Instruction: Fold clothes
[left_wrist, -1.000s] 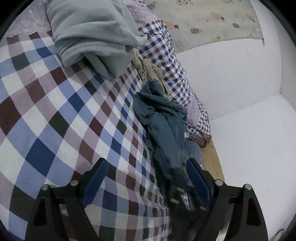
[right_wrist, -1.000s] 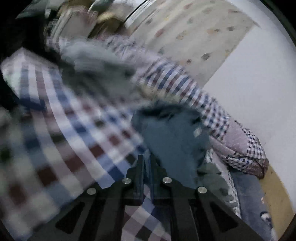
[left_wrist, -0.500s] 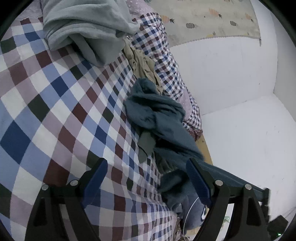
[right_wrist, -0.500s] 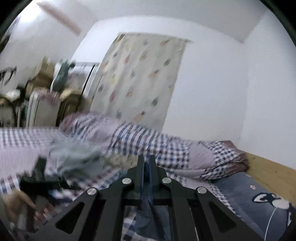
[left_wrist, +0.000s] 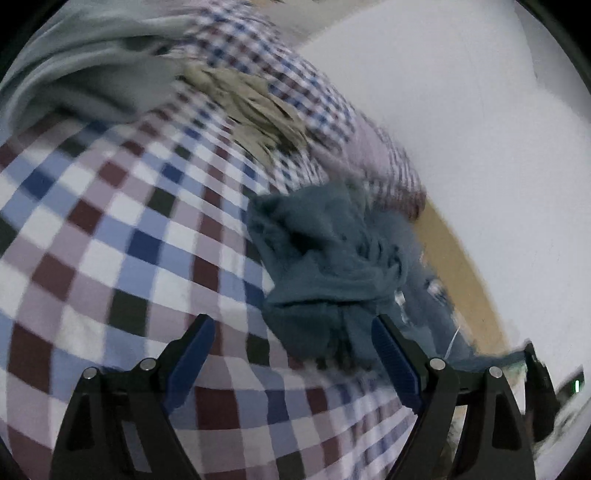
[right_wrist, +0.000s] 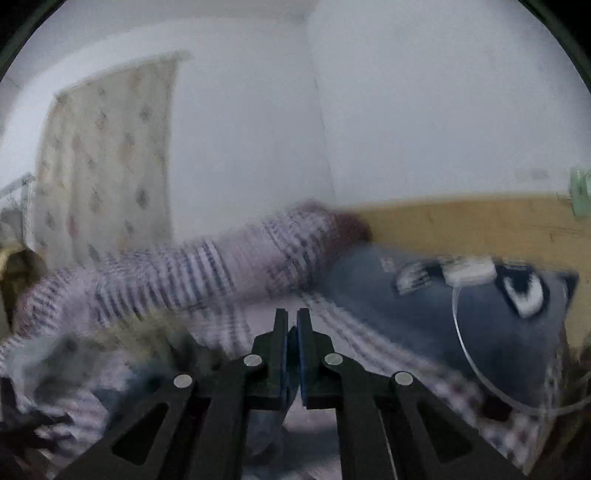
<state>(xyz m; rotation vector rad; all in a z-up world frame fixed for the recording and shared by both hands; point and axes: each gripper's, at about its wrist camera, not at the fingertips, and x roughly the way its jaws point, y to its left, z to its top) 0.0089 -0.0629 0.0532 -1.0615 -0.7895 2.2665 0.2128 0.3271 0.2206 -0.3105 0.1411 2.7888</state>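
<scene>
A crumpled teal garment (left_wrist: 332, 258) lies on the checked bedsheet (left_wrist: 110, 240), bunched just ahead of my left gripper (left_wrist: 293, 350). That gripper is open, and its blue pads (left_wrist: 192, 354) stand wide apart with the garment's near edge between them, untouched. A strip of the teal cloth runs right toward a dark blurred shape (left_wrist: 533, 369) at the edge of the left wrist view. In the right wrist view my right gripper (right_wrist: 292, 326) is shut, with teal cloth (right_wrist: 266, 424) pinched between its fingers and hanging below them.
A pale grey-blue garment (left_wrist: 74, 66) and a beige one (left_wrist: 255, 107) lie farther up the bed. A rolled checked quilt (right_wrist: 203, 266) runs along the wall. A dark blue cartoon pillow (right_wrist: 443, 314) leans on the wooden headboard (right_wrist: 461, 221). A patterned curtain (right_wrist: 103, 166) hangs behind.
The teal garment has been pulled down the bed toward my left gripper and bunched up. My right gripper, still shut on the cloth, has swung right toward the pillow and headboard.
</scene>
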